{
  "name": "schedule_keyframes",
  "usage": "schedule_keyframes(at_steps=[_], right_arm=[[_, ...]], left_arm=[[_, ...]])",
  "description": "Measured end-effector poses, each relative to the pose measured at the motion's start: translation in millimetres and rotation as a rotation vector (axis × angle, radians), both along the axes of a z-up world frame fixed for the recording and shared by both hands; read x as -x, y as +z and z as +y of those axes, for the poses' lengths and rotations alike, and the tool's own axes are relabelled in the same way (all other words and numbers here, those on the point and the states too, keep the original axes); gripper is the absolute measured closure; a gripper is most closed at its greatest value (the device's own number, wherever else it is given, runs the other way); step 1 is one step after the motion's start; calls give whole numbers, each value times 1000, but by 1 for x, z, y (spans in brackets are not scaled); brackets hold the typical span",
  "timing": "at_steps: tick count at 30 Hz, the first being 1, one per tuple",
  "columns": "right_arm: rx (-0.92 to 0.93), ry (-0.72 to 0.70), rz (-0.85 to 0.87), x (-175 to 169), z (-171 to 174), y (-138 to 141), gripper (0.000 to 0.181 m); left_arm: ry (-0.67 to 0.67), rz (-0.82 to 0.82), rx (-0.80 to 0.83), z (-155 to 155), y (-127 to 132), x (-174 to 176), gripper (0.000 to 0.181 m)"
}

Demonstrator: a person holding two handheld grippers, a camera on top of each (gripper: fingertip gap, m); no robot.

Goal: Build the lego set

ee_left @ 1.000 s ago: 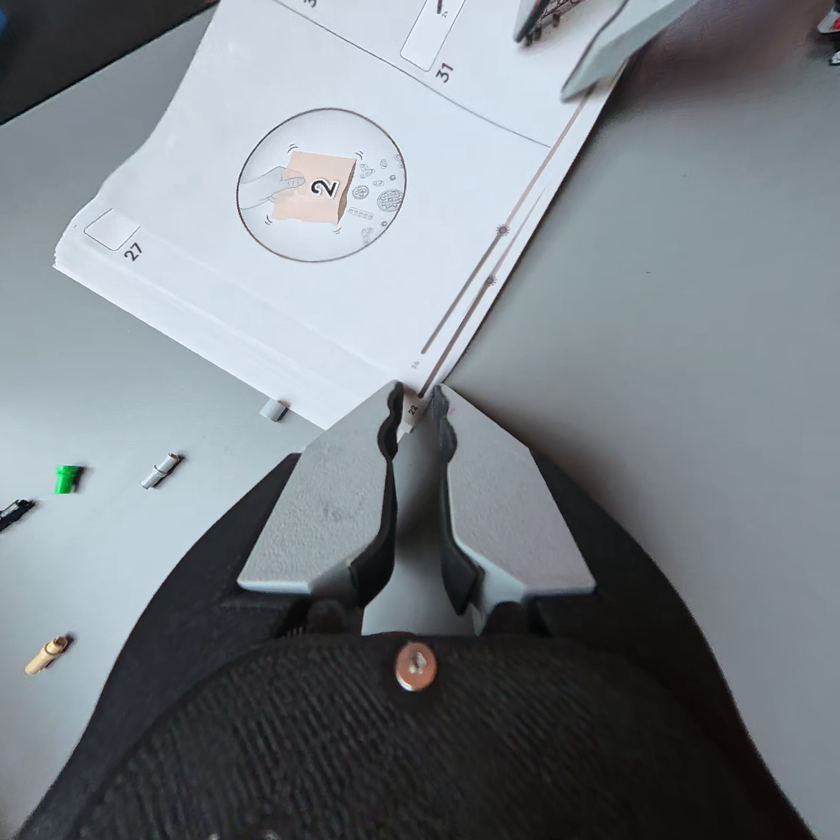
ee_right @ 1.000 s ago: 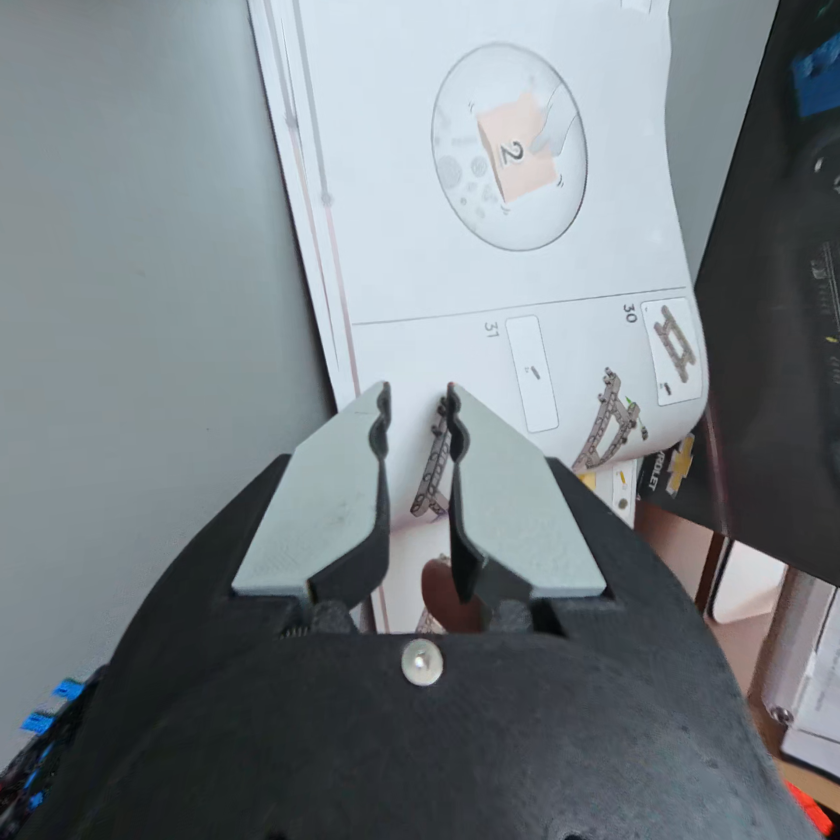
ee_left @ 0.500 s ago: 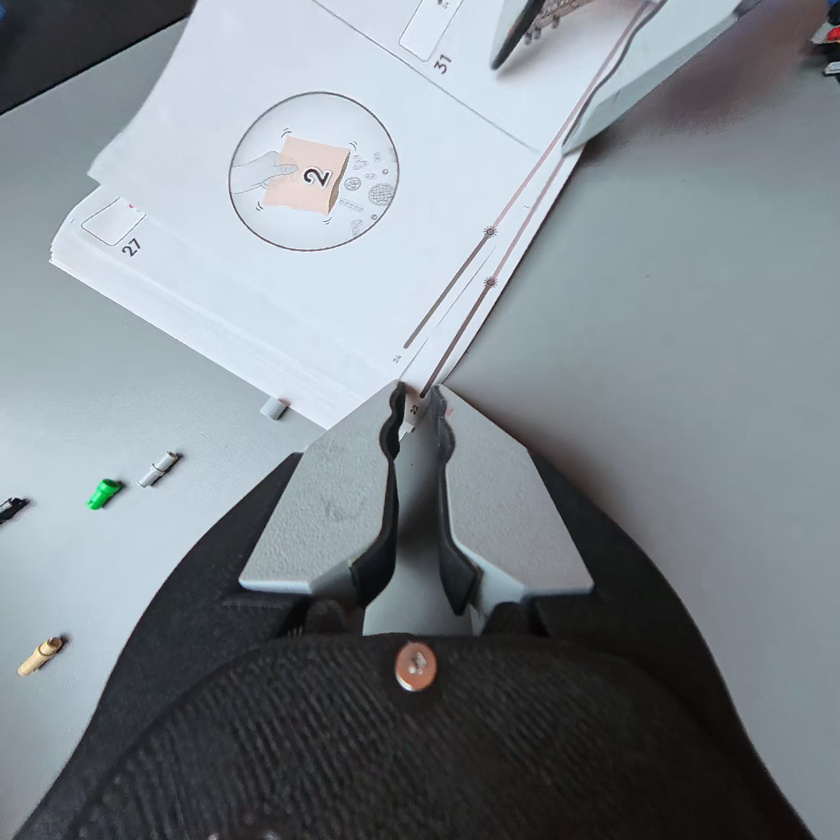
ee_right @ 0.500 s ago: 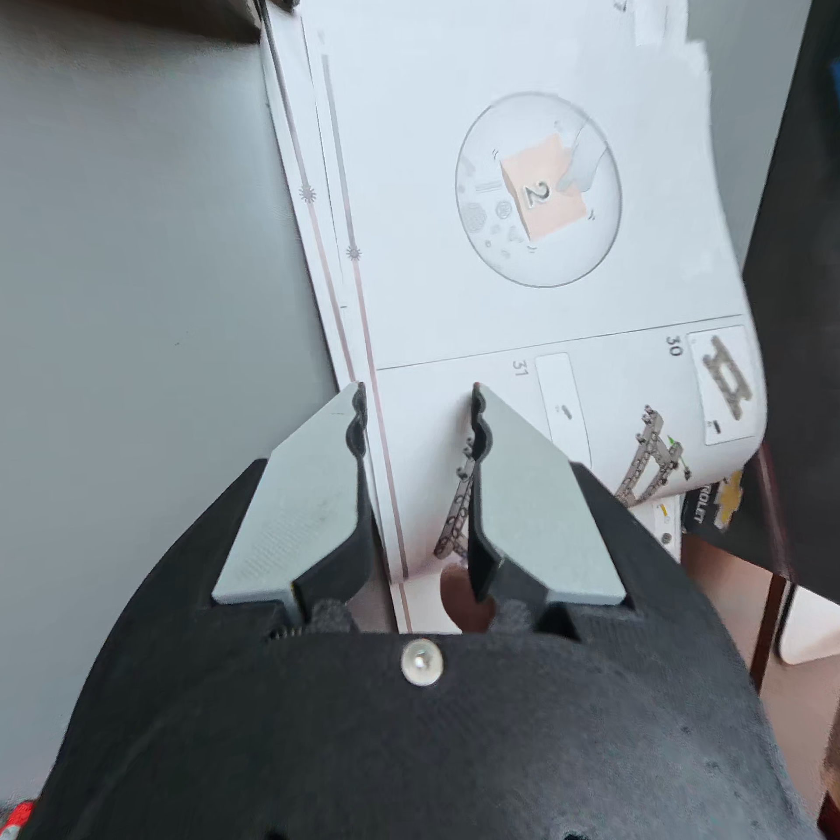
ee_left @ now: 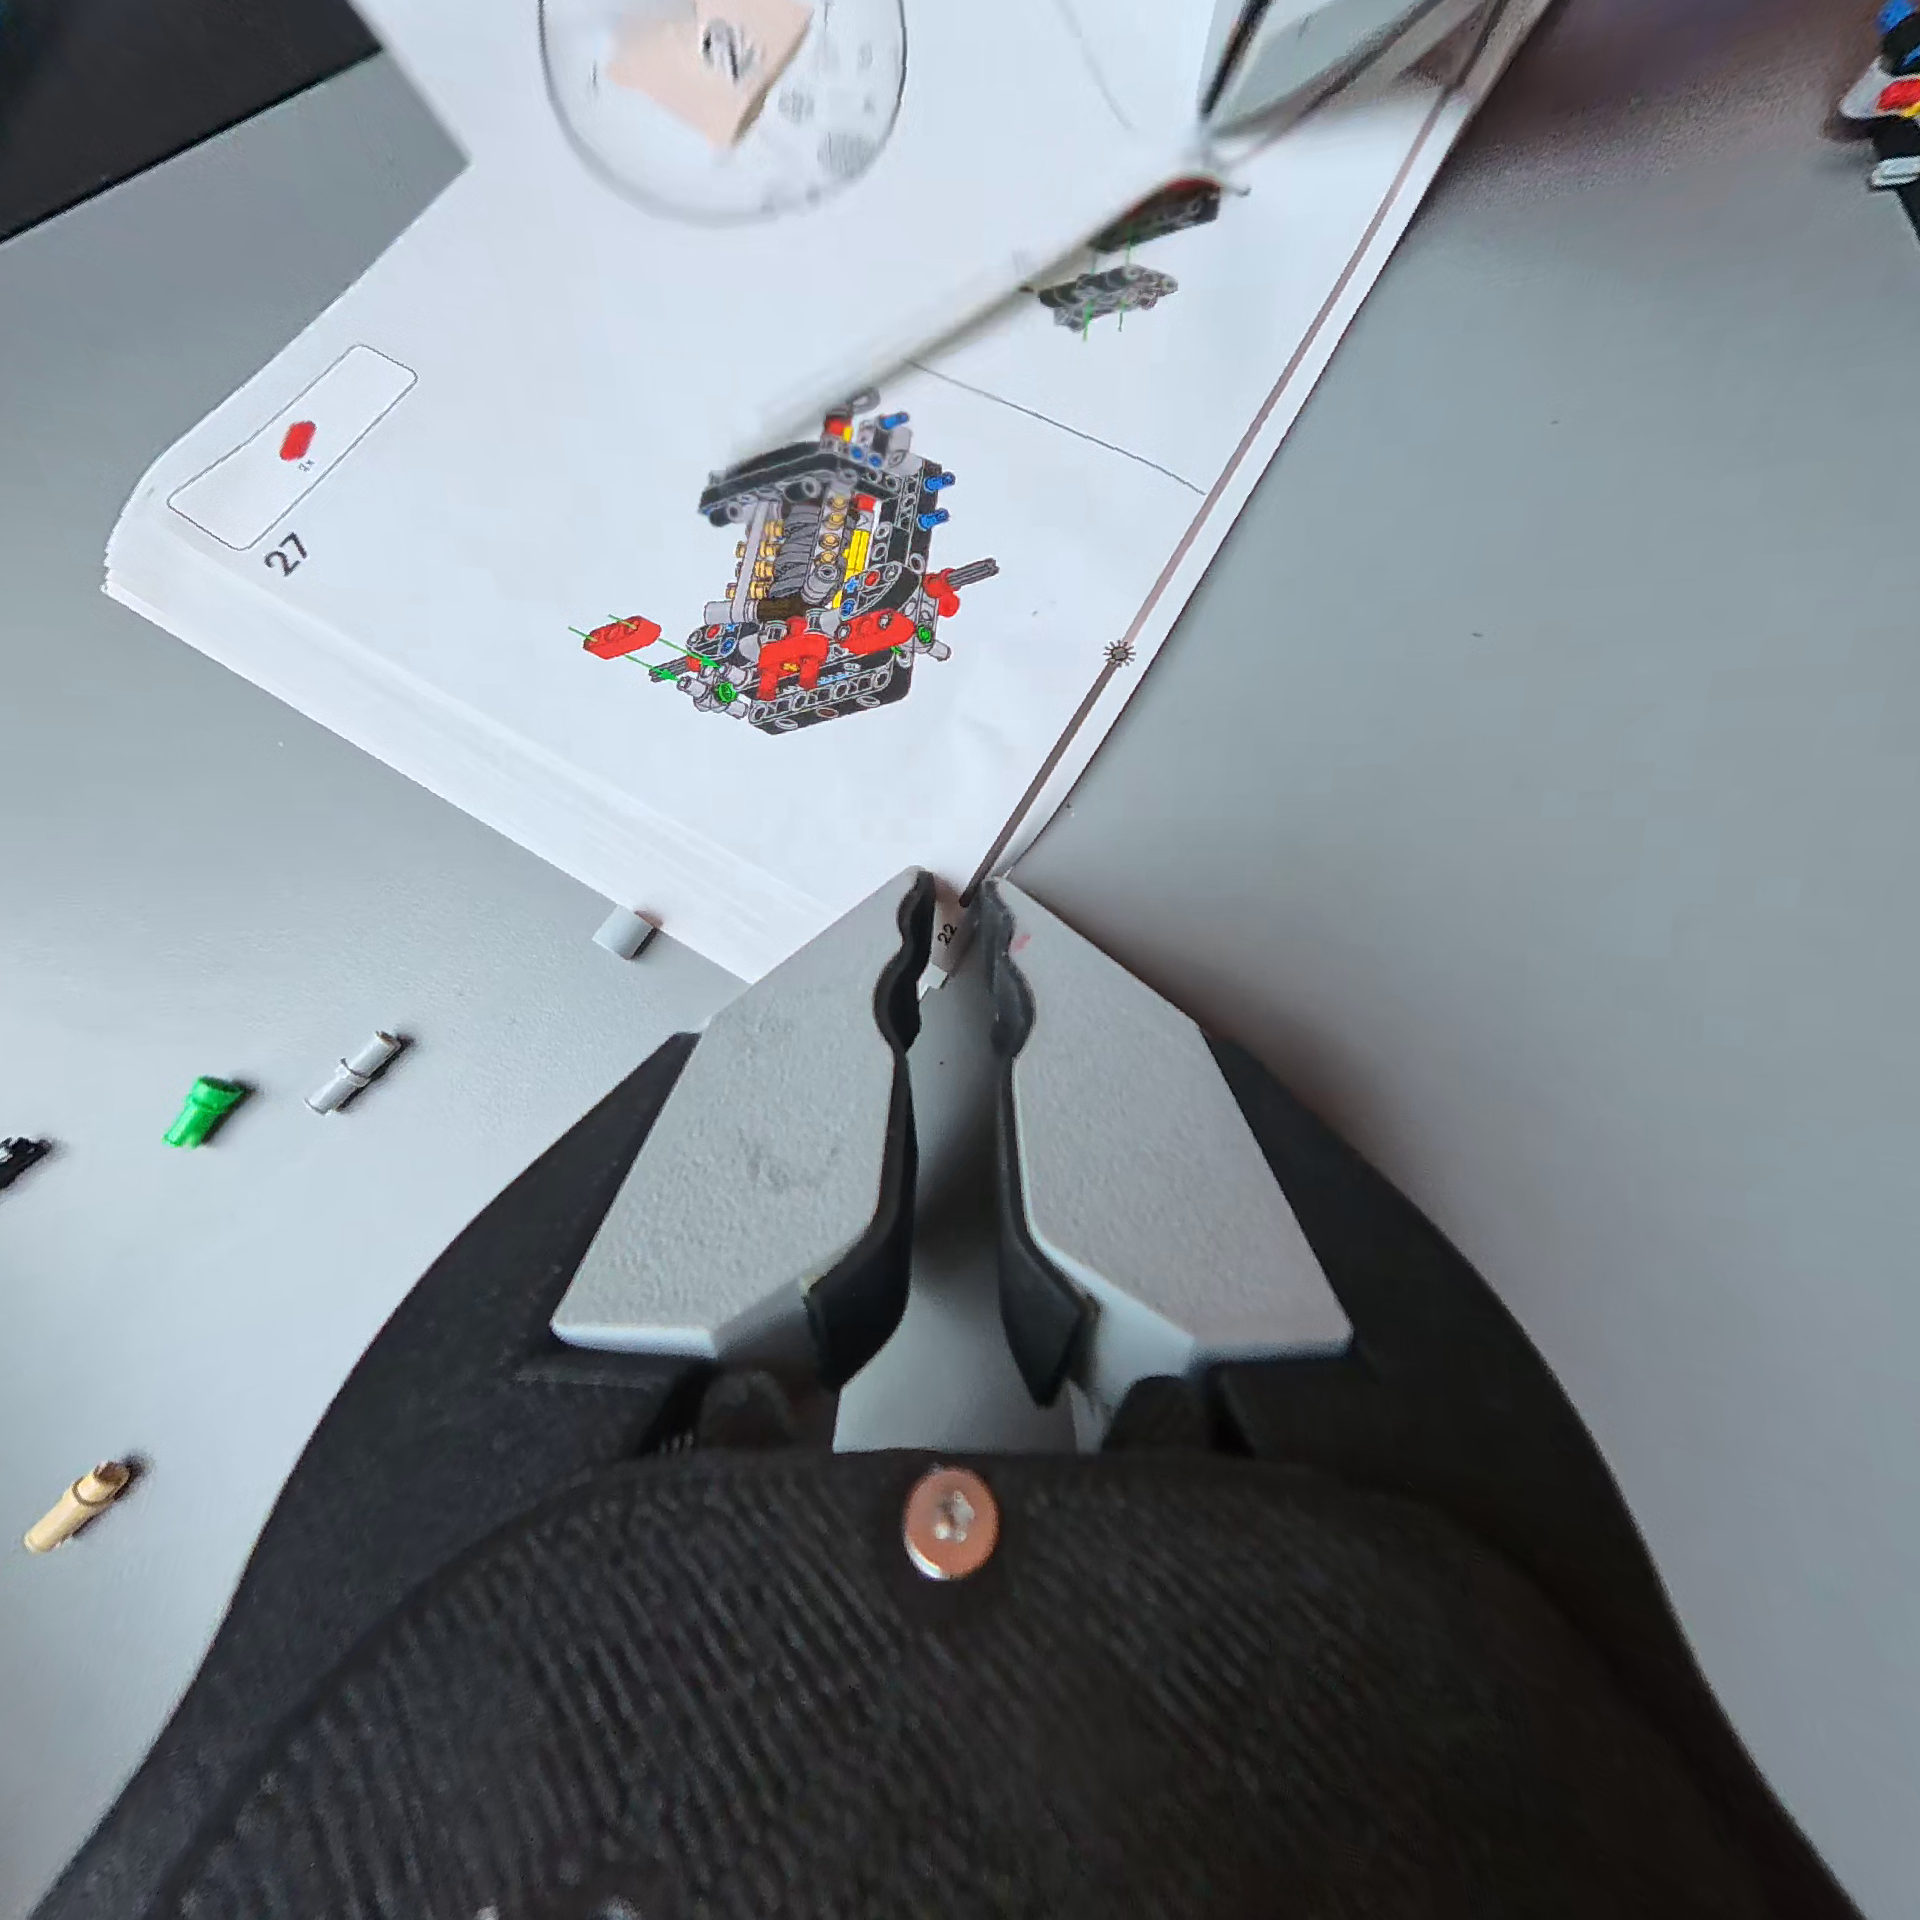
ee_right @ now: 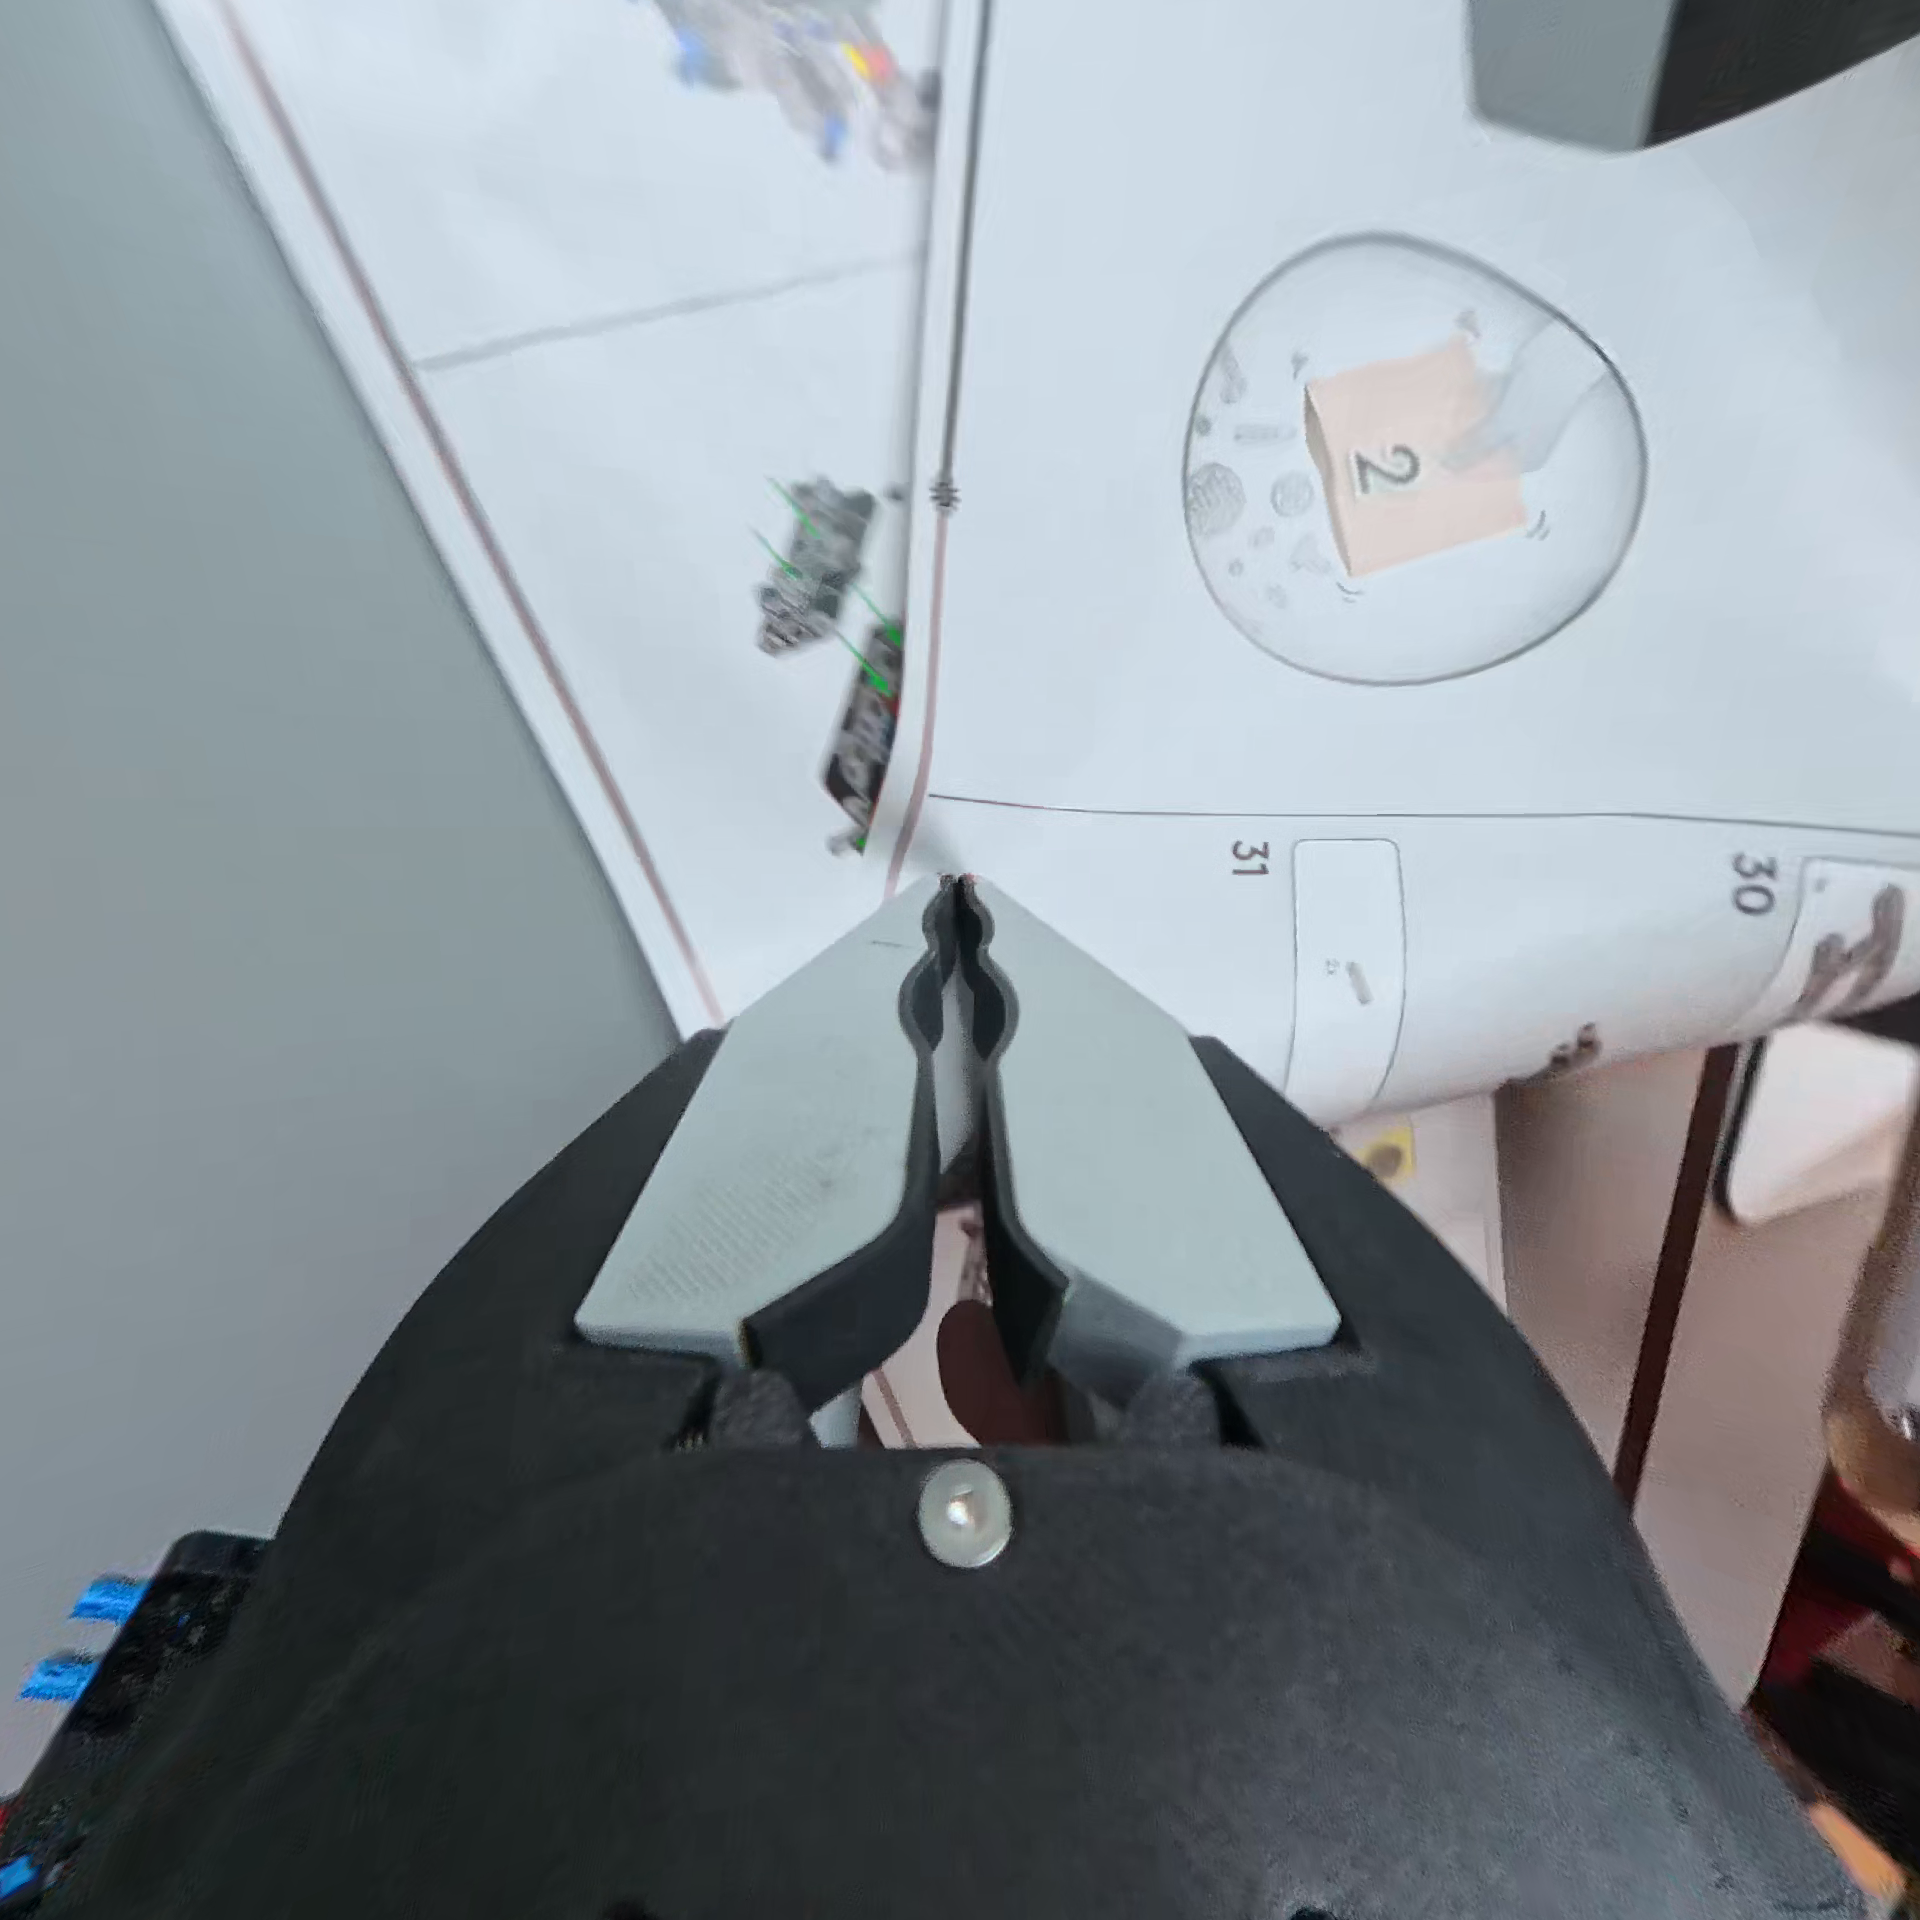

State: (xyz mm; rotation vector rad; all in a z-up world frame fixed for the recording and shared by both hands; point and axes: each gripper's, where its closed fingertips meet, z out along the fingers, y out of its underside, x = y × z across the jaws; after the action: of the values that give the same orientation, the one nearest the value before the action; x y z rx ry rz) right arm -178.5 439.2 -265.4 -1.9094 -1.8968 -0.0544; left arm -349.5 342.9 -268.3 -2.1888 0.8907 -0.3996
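The white instruction booklet point(ee_left: 623, 582) lies open on the grey table point(ee_left: 1558, 727). My left gripper point(ee_left: 956, 904) rests at the booklet's near corner. Its fingers stand a little apart, with the flat page corner showing between them, not pinched. My right gripper point(ee_right: 958, 894) is shut on the edge of one page point(ee_right: 1351, 260) and holds it lifted off the stack. In the left wrist view that raised page point(ee_left: 935, 104) curls up at the top, and the page under it shows a coloured build drawing point(ee_left: 821, 582).
Small loose parts lie left of the booklet: a grey stub point(ee_left: 623, 928), a grey pin point(ee_left: 353, 1072), a green piece point(ee_left: 203, 1110), a tan pin point(ee_left: 78, 1507) and a black bit point(ee_left: 21, 1158). Coloured parts sit far right point(ee_left: 1886, 104). The table edge and floor show right point(ee_right: 1683, 1247). The gap from one gripper's tips to the other's is roughly 20 cm. The grey stub point(ee_left: 623, 928) is closer to my left gripper, around 6 cm from its tips; the right tips are 25 cm off.
My right gripper's fingers closed on the page edge and lifted the page, uncovering the drawing beneath. My left gripper stayed at the booklet's corner with the same gap.
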Motion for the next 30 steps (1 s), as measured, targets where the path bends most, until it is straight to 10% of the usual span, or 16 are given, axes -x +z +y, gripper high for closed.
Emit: schedule_keyframes(at_steps=[13, 26, 30], right_arm=[[-83, -373, 145, -137, 23, 21, 181], [293, -271, 717, -102, -9, 80, 64], [347, -331, 917, -154, 7, 88, 70]], left_arm=[[1, -3, 3, 0, 0, 0, 175], [16, 9, -9, 1, 0, 0, 177], [14, 29, -29, 1, 0, 0, 177]])
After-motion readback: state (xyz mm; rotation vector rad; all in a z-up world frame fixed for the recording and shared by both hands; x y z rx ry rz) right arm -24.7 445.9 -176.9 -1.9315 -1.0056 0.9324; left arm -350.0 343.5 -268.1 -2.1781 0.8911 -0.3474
